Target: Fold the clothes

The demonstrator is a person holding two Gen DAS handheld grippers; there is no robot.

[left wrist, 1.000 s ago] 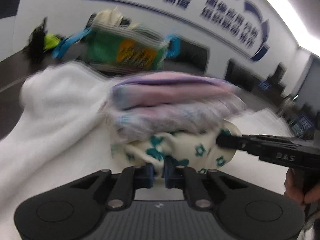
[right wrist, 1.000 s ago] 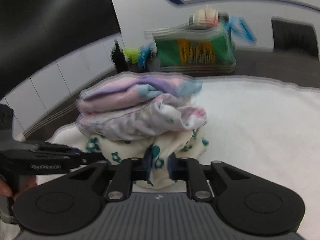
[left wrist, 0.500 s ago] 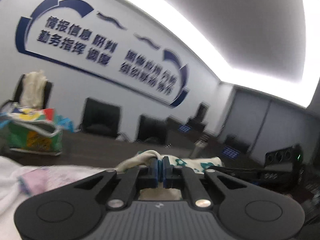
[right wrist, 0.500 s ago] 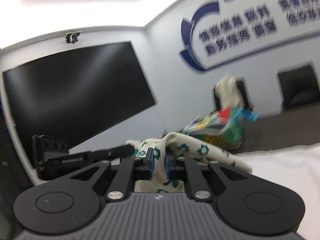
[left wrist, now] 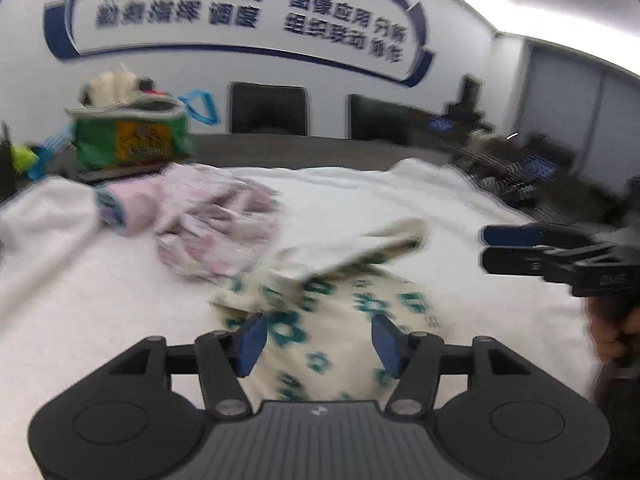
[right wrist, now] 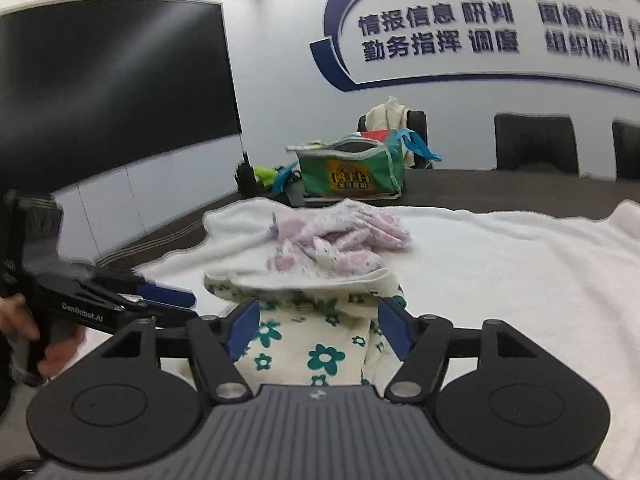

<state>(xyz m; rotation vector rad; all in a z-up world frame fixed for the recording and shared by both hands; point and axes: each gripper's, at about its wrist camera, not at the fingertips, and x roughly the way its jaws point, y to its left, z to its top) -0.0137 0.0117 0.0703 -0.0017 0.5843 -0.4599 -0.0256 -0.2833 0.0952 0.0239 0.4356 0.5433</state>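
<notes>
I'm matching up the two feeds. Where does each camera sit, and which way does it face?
Left wrist: on the left gripper, facing the floral garment; right gripper and a hand at right.
Right wrist: on the right gripper, same garment; left gripper at left.
Shared: garment, pink clothes, green bag.

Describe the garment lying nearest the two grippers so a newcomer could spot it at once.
Start at the white blanket covering the dark table. In front of the green bag lies a crumpled pink garment, and nearer the camera lies the cream garment. Its teal flower print sets it apart from the pale pink one.
</notes>
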